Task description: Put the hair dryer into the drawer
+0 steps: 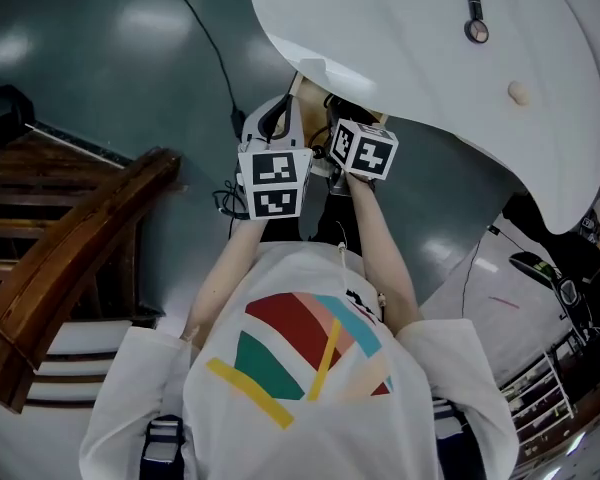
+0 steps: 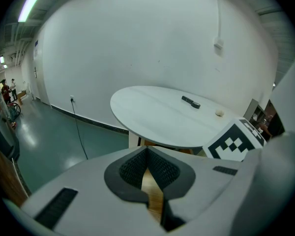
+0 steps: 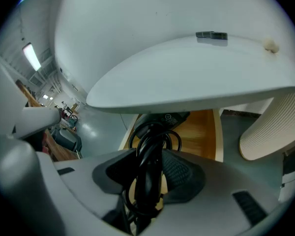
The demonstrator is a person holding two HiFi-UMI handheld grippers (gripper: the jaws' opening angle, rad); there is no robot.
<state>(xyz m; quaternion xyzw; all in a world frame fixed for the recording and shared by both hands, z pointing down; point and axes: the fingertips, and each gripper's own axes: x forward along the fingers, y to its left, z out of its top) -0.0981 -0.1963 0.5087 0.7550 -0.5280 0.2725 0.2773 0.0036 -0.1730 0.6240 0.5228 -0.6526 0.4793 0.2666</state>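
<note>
A black hair dryer (image 3: 160, 120) with its coiled cord sits between the pads of my right gripper (image 3: 150, 156), which is shut on its handle. The dryer hangs over the open drawer (image 3: 201, 132), whose wooden bottom shows under the white table (image 3: 196, 77). In the head view both grippers are held at the drawer (image 1: 302, 88) by the table's edge, the right gripper (image 1: 345, 118) beside the left gripper (image 1: 275, 118). The left gripper (image 2: 147, 154) is shut with nothing in it; only a strip of wood shows past its pads.
On the table (image 1: 420, 58) lie a small black item (image 1: 474, 16) and a small beige lump (image 1: 519, 92). A dark wooden stair rail (image 1: 70, 248) stands at the left. A cable (image 1: 205, 28) runs over the dark floor. A white ribbed chair (image 3: 270, 127) is at the right.
</note>
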